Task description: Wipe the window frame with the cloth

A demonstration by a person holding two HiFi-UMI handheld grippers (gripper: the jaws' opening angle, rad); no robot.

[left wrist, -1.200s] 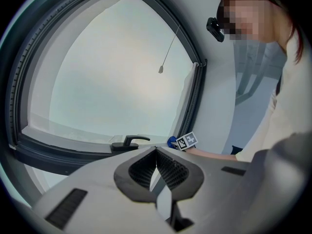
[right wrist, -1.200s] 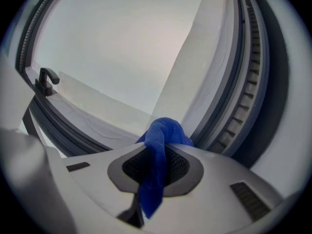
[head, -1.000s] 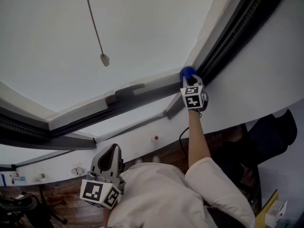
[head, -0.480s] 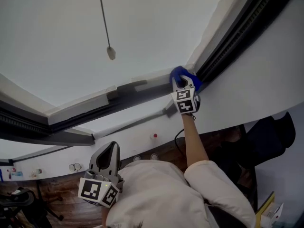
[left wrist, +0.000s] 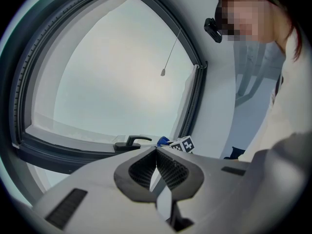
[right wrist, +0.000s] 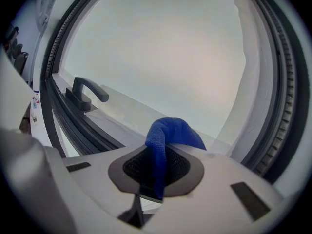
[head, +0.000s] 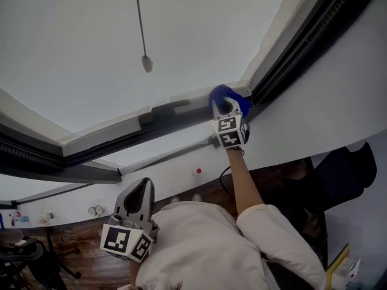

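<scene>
1. Window frame [head: 109,142]: dark rail under pale glass. Wiping is under way at its right-hand corner. No mark shows which parts are already clean. Judged early: the rail leftward and the uprights look left to do.
2. Right hand-held gripper [head: 225,109]: raised to the rail, jaws pinching the cloth [right wrist: 170,133].
3. Left hand-held gripper [head: 138,201]: low by the person's chest, jaws pressed together, nothing between.
4. Blue cloth: bunched past the jaw tips, at the rail near the corner.
5. Dark handle [right wrist: 85,94]: on the rail, well left of the cloth.
</scene>
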